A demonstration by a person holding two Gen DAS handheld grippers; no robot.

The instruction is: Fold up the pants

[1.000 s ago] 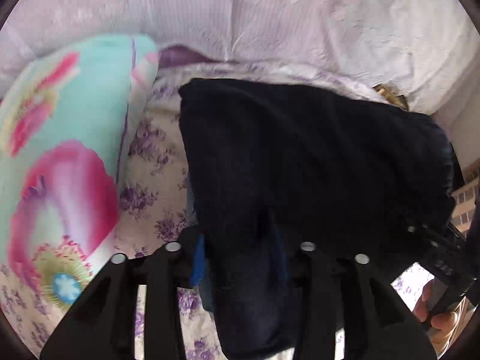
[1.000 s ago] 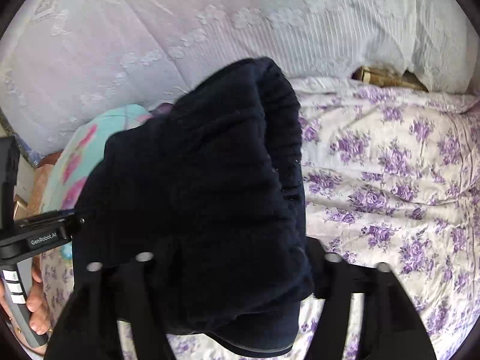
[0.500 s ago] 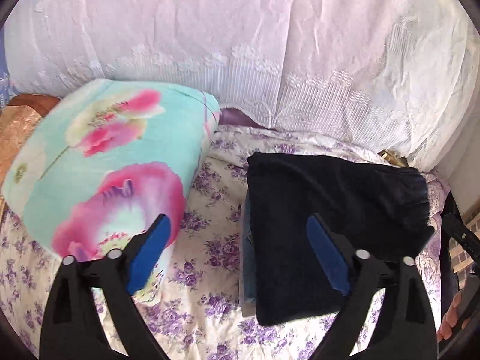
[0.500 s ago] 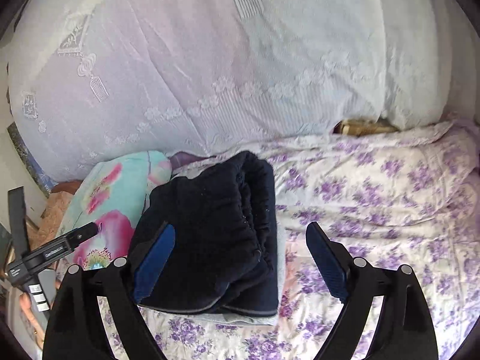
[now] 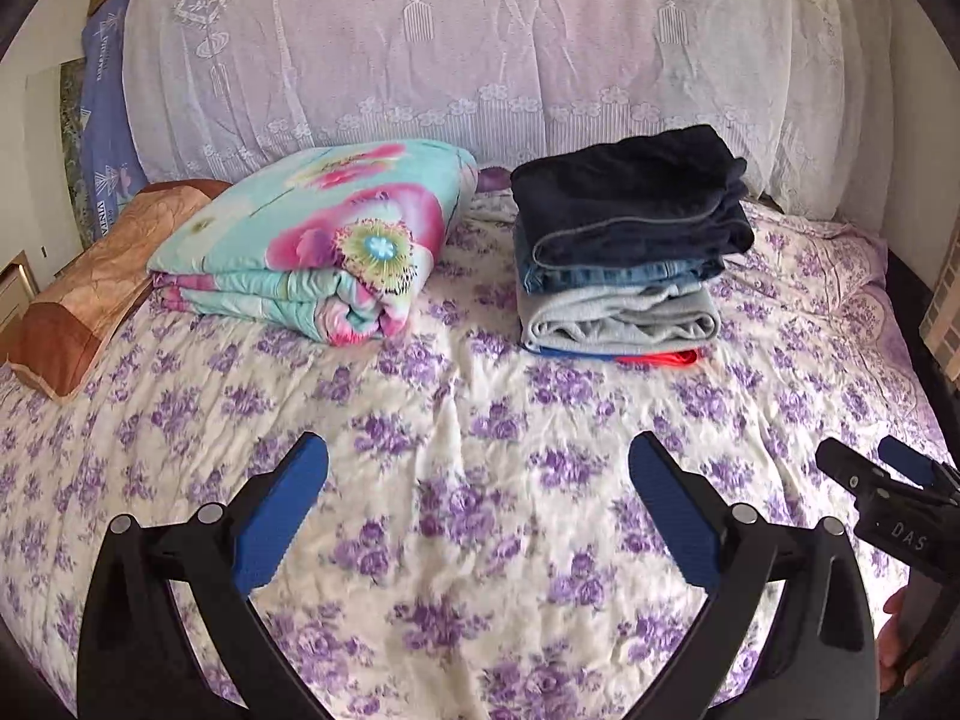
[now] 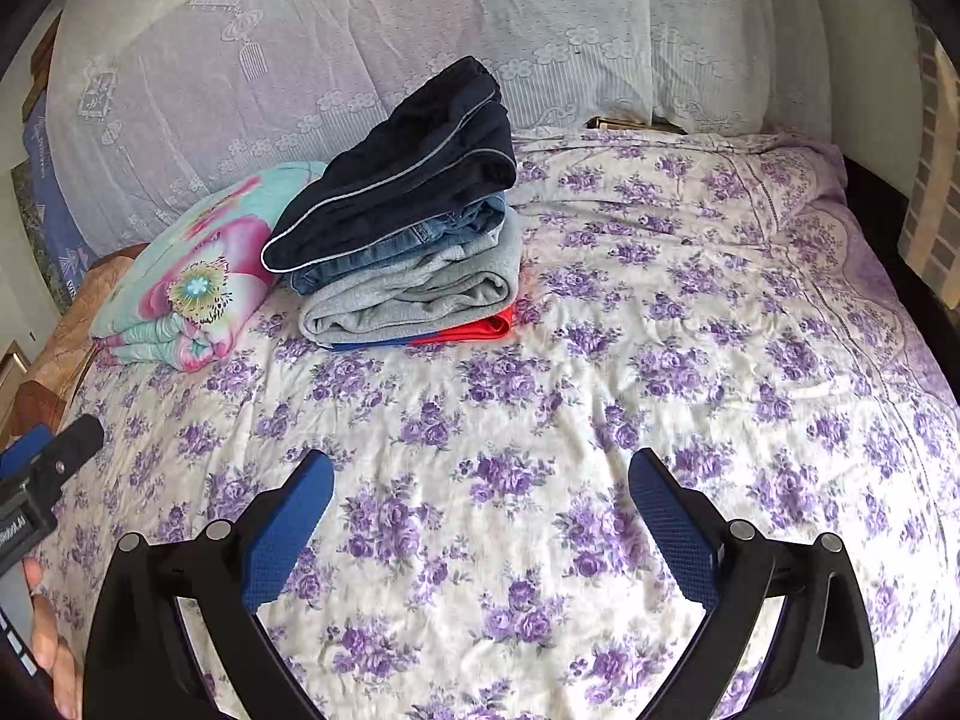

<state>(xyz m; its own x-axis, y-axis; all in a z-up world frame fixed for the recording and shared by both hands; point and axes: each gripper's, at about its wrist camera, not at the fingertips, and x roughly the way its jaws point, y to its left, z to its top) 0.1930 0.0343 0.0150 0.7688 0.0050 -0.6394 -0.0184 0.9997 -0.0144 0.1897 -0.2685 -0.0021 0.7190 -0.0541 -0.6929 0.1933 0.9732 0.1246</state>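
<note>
Now both hand-held grippers, left (image 5: 477, 510) and right (image 6: 480, 516), hang released, well short of the folded pants (image 5: 630, 204).

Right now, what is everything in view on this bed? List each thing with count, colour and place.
navy pants: one, dark navy, folded, top of the clothes stack
jeans: one, blue denim, under the navy pants
grey garment: one, light grey, under the jeans
red and blue garment: one, bottom of the stack
folded quilt: one, teal with pink flowers, left of the stack
pillow: one, brown, far left
bedsheet: one, white with purple flowers
lace cover: one, white, behind the bed
left hand-held gripper: open, empty
right hand-held gripper: open, empty
</note>
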